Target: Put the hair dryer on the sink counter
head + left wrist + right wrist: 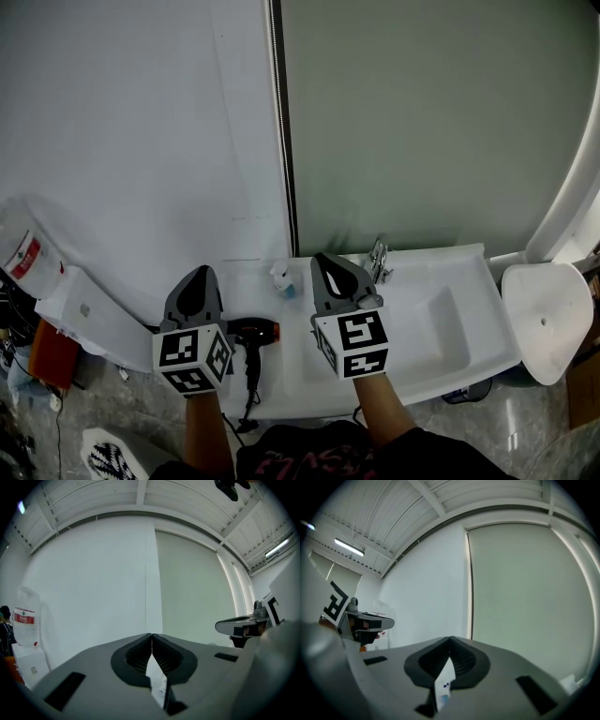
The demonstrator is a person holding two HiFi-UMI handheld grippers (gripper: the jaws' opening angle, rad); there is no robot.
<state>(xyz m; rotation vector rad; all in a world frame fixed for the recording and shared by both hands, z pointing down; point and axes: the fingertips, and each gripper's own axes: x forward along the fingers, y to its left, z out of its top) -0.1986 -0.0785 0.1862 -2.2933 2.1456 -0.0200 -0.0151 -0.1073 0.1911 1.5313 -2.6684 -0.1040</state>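
**A:** Two grippers are in your hands, both raised over the bench (286, 375). Your left hand-held gripper (199, 272) has its jaws pressed together tip to tip, with nothing between them.

**B:** And your right hand-held gripper (321, 258)?

**A:** It is the same: the jaws are closed on each other and it carries nothing. From your head view it hangs over the left rim of the basin (422, 328).

**B:** Where do you see the hair dryer (253, 333)?

**A:** It is black and lies flat on the bench, left of the basin. From above it sits between your two grippers, and neither of them touches it. Its handle points toward the front edge, and its cord (249, 394) runs on to that edge.

**B:** What else is on the bench?

**A:** A chrome faucet (379, 255) stands at the back edge behind the basin. A small white-and-blue bottle (283, 279) is near the back edge, left of the faucet and well apart from the hair dryer.

**B:** And off the bench?

**A:** Past its left end you have a pale jug with a red label (23, 255). Your left gripper view shows it against the white wall.
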